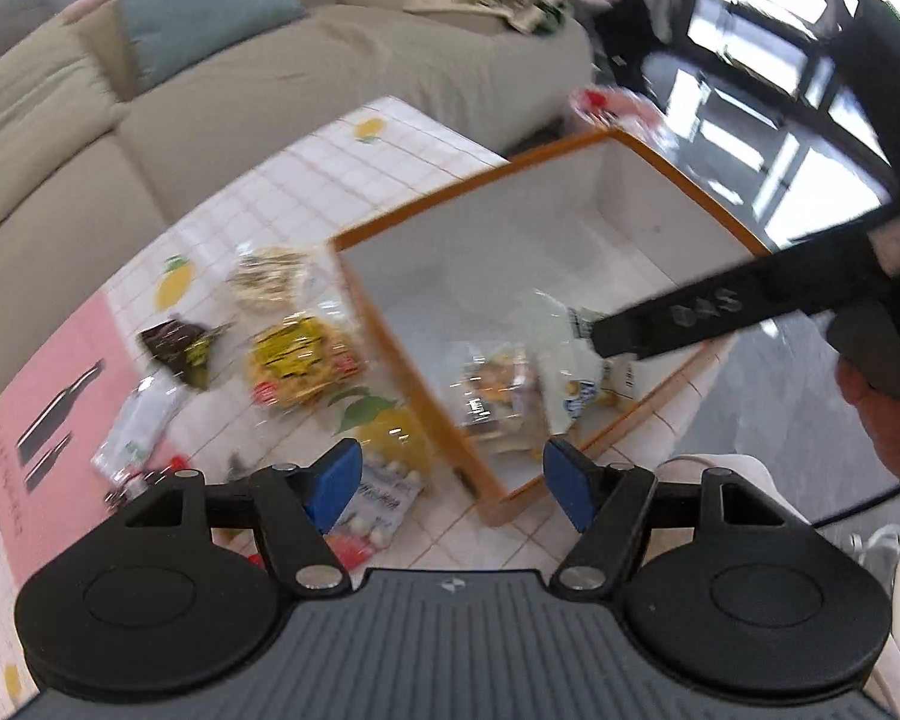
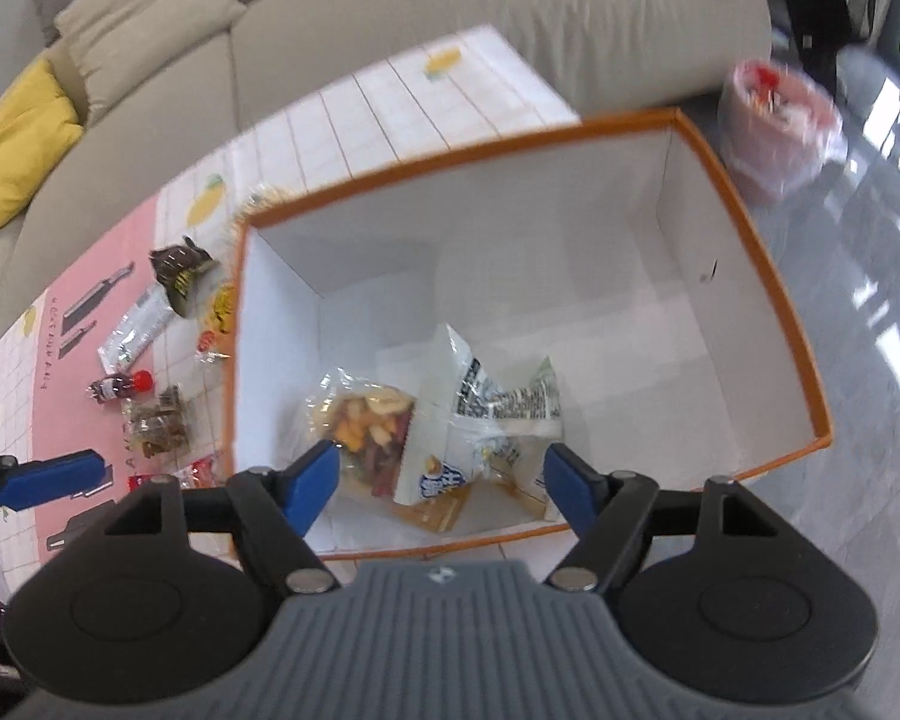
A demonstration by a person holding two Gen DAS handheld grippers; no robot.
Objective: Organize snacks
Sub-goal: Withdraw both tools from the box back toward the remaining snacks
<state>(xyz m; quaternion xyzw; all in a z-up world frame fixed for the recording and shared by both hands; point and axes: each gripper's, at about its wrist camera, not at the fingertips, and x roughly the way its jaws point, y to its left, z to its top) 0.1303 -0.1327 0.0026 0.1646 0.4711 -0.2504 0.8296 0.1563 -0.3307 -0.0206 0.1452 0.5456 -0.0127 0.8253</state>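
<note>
Three packets or so already lie in the orange box (image 2: pixel 750 252) under my empty, spread right gripper (image 2: pixel 441 483), while left of my equally released left gripper (image 1: pixel 450 483) several snacks (image 1: pixel 297 360) await.

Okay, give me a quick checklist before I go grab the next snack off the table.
1. Left gripper open, nothing between its pads: ok.
2. Right gripper open, nothing held: ok.
3. White bag and mixed-snack packet lying inside the orange-rimmed box: ok.
4. Snacks left on the table: yellow packet, dark wrapper, red-capped bottle: not ok.
5. Room left in the box: ok.
</note>
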